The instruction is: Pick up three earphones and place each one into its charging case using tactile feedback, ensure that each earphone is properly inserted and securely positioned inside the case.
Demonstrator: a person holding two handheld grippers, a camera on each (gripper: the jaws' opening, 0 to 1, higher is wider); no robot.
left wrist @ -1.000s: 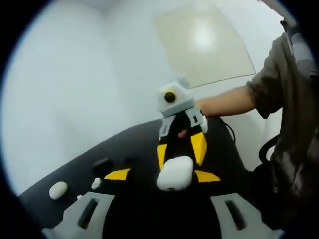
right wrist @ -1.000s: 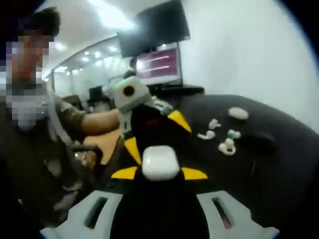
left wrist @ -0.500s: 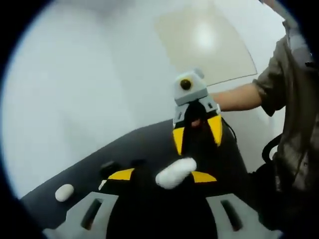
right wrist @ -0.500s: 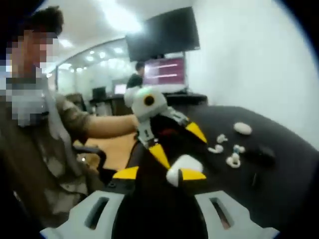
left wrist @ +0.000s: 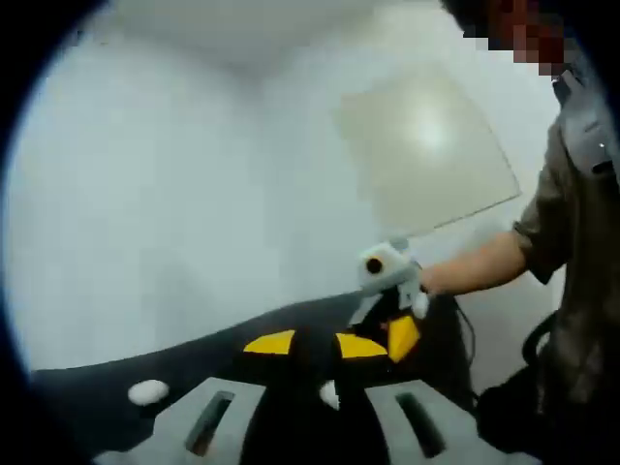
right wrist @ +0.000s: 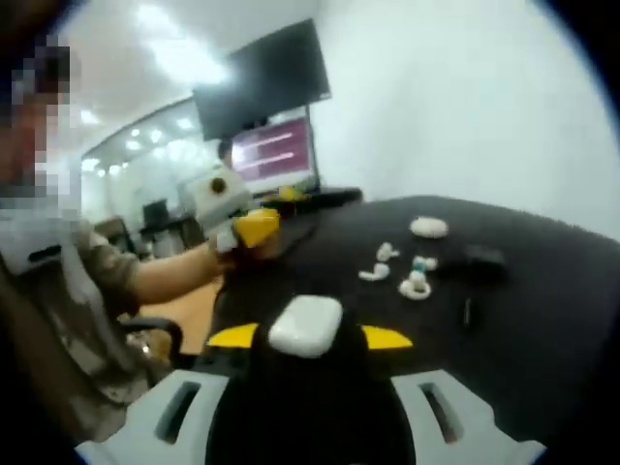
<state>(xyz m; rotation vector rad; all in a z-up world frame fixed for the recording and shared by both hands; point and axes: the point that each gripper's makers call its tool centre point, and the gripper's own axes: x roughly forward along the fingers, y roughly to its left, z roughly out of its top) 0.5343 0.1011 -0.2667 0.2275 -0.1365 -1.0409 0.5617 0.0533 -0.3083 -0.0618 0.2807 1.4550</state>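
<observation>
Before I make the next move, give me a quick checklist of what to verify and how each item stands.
1. White charging case gripped by the right gripper: ok, it sits between the yellow pads.
2. Case lid open for insertion: cannot tell, though it looks closed.
3. Left gripper off the case: ok, it is apart from it, near the table's far edge.
4. Left gripper carrying an earphone: cannot tell, too blurred.
5. Loose earphones on the black table: ok, clustered near the white oval case.
</observation>
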